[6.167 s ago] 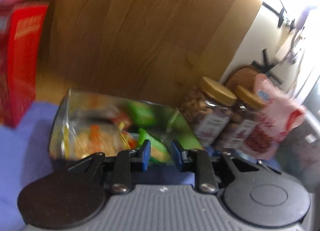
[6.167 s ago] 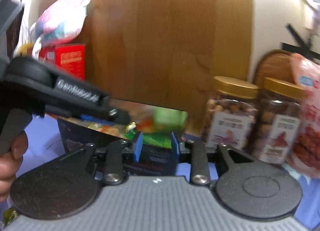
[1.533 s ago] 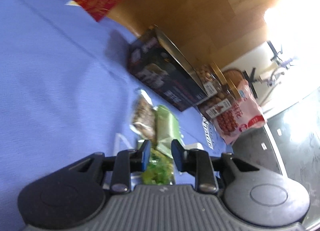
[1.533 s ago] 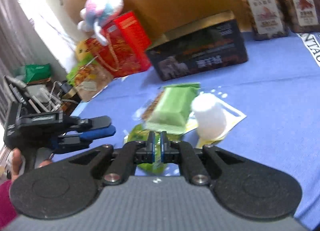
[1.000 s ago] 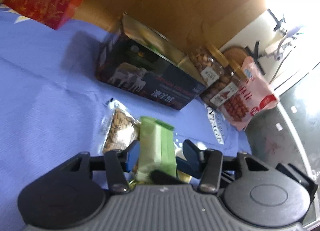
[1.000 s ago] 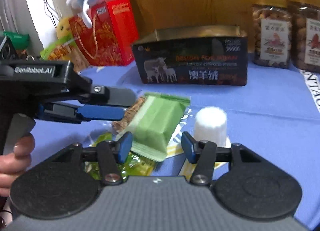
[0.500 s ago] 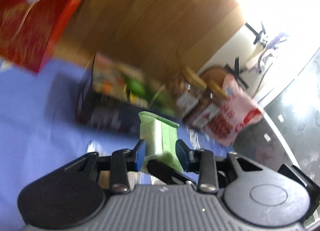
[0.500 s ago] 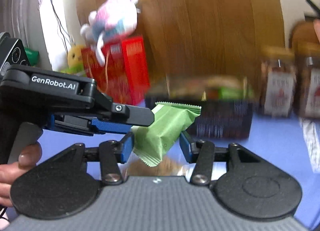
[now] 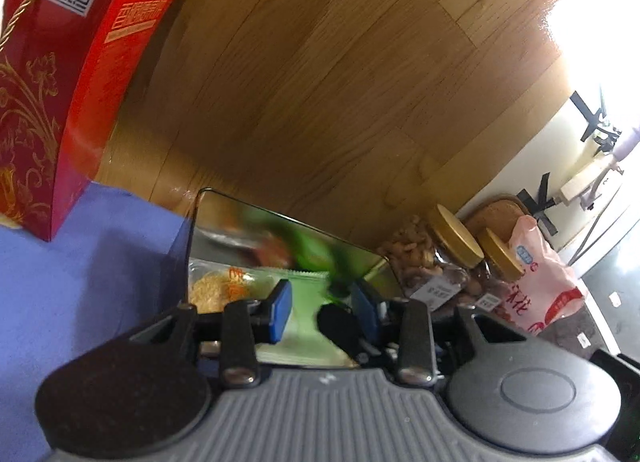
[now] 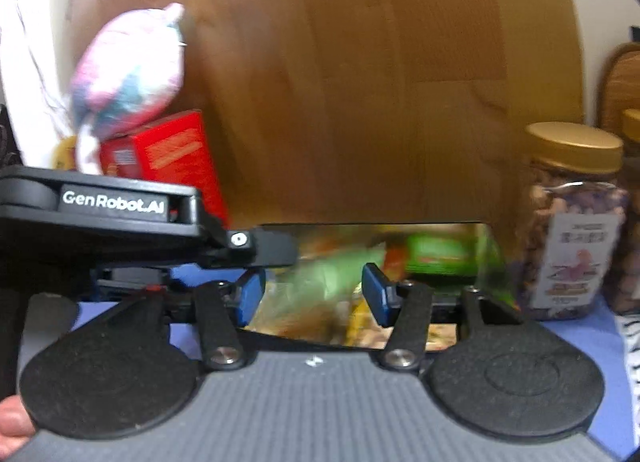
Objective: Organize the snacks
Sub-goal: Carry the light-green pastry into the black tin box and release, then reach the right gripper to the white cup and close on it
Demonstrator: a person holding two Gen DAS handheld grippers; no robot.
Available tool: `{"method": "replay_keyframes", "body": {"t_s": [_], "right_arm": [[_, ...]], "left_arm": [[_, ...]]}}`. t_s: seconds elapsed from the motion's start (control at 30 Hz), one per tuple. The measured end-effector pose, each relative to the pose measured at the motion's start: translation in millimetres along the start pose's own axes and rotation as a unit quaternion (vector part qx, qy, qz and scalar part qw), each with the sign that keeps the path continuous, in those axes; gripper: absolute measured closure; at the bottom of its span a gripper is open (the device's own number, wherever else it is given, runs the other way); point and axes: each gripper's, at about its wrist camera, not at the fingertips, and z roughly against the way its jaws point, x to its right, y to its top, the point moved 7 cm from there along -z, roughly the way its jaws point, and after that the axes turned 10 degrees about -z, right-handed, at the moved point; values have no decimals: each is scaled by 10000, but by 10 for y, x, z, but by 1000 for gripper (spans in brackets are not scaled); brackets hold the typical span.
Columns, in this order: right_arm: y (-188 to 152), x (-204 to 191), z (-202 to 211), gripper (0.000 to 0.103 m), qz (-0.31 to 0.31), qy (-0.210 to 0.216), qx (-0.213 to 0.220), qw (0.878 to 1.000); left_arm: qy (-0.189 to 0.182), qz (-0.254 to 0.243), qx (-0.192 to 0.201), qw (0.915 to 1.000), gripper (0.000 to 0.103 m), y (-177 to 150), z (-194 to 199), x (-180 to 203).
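A light green snack packet (image 9: 304, 314) sits between the blue pads of my left gripper (image 9: 322, 302), which is shut on it. The packet hangs over the near edge of the open gold-lined tin box (image 9: 193, 230). In the right wrist view the same packet (image 10: 320, 274) is blurred between the pads of my right gripper (image 10: 314, 294). Its jaws are opening, and I see a little gap at each pad. One dark right finger (image 9: 340, 326) shows beside the packet. Several packets lie in the box (image 10: 493, 262), among them a green one (image 10: 436, 258) and a noodle snack (image 9: 212, 290).
A red gift box (image 9: 80, 82) stands left of the tin with a plush toy (image 10: 128, 74) on top. Two gold-lidded nut jars (image 9: 452, 250) and a pink bag (image 9: 540, 274) stand to the right. A wooden board (image 9: 320, 62) rises behind. Blue cloth (image 9: 80, 262) covers the table.
Both grippers have lifted the green packet off the cloth and carried it forward to the open tin. The left jaws have narrowed onto it.
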Motion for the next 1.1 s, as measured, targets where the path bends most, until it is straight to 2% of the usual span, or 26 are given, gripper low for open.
{"method": "replay_keyframes", "body": {"t_s": [0.1, 0.2, 0.23, 0.3, 0.33, 0.37, 0.43, 0.5, 0.6, 0.73, 0.83, 0.9, 1.03, 1.07, 1.1], "right_arm": [[5, 50, 359, 47, 51, 69, 203, 9998], [-139, 181, 878, 47, -457, 539, 53, 9975], [-234, 246, 1050, 47, -678, 705, -33, 9952], [-490, 352, 1353, 48, -884, 717, -238, 9932], [-640, 354, 1454, 51, -872, 714, -401, 9928], [-786, 337, 1543, 57, -795, 690, -500, 9932], [-1082, 264, 1654, 64, -395, 510, -661, 9957], [-1302, 237, 1696, 77, -358, 413, -843, 9949], [-1406, 273, 1699, 77, -515, 260, -914, 9941], [-1226, 339, 1577, 71, -140, -306, -545, 9979], [-1135, 370, 1437, 66, -208, -269, -522, 9981], [-1102, 344, 1330, 58, -17, -355, -490, 9982], [-1055, 321, 1095, 56, 263, -508, -499, 9971], [-1038, 339, 1044, 57, 269, -513, -513, 9970], [-1036, 360, 1034, 70, 212, -425, -554, 9973]], "left_arm": [[-216, -166, 149, 9995, 70, -55, 266, 82], [-408, -320, 133, 9986, 70, -273, 672, 121], [-457, -342, 84, 9983, 70, -397, 794, 127], [-522, -389, 41, 9979, 70, -639, 976, 155], [-508, -395, 28, 9979, 70, -771, 1050, 174], [-479, -412, 34, 9980, 70, -878, 1110, 194], [-367, -473, 60, 9982, 68, -1095, 1197, 246], [-219, -541, -25, 9983, 68, -1256, 1218, 301], [-89, -659, -124, 9977, 68, -1429, 1244, 360], [-55, -701, -263, 9972, 68, -1539, 1253, 423], [-29, -699, -183, 9974, 68, -1529, 1294, 455], [9, -553, -156, 9984, 68, -1515, 1324, 408], [20, -446, -240, 9987, 68, -1520, 1316, 386], [0, -454, -265, 9986, 68, -1525, 1303, 401], [-21, -473, -291, 9985, 68, -1522, 1284, 418]]}}
